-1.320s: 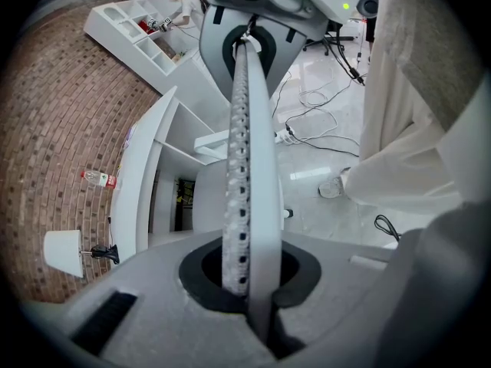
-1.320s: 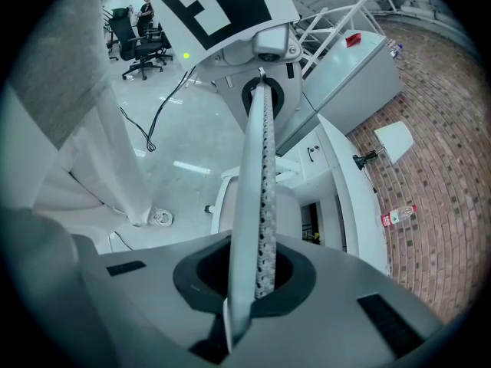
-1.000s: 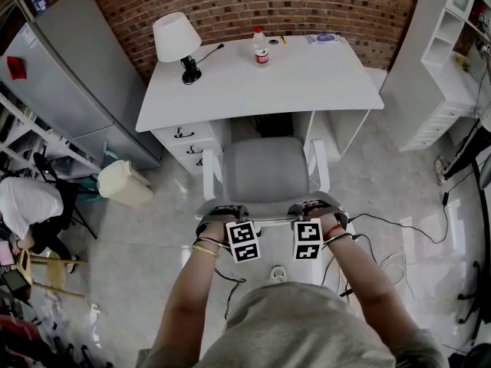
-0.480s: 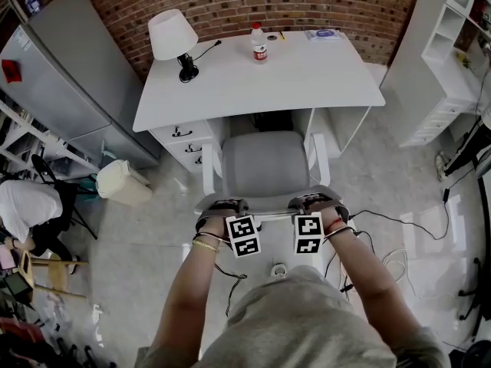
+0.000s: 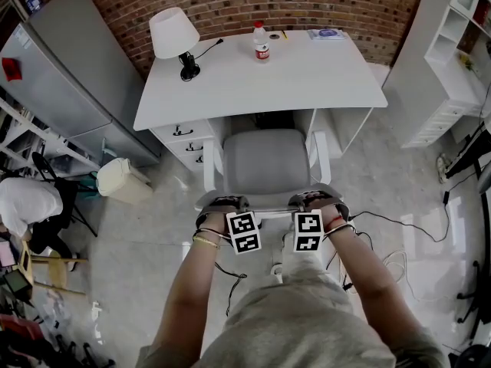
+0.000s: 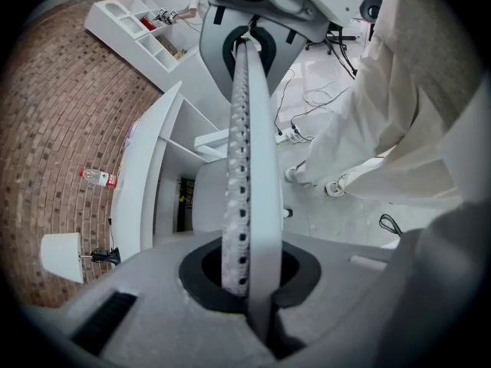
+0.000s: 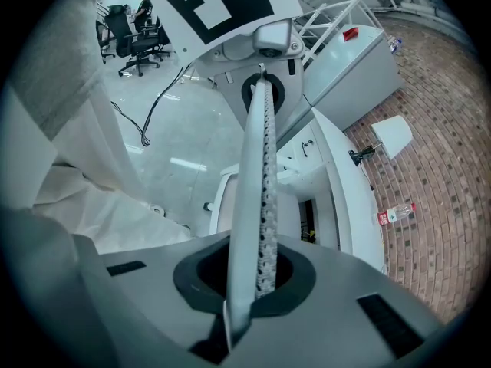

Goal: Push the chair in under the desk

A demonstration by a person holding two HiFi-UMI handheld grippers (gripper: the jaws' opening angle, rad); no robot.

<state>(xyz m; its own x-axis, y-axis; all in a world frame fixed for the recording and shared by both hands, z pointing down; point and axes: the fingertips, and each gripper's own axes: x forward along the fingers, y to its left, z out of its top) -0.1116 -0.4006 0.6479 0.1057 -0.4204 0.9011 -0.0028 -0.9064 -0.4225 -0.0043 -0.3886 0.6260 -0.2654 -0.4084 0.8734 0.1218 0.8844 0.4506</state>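
Your left gripper point(image 5: 222, 205) and right gripper point(image 5: 315, 202): held side by side at the same height, a little apart, each tilted forward and steeply down. Jaws on both: pressed flat together, nothing between them. Your left forearm point(image 5: 186, 297) and right forearm point(image 5: 370, 290): bare, stretched out ahead of you, roughly parallel.
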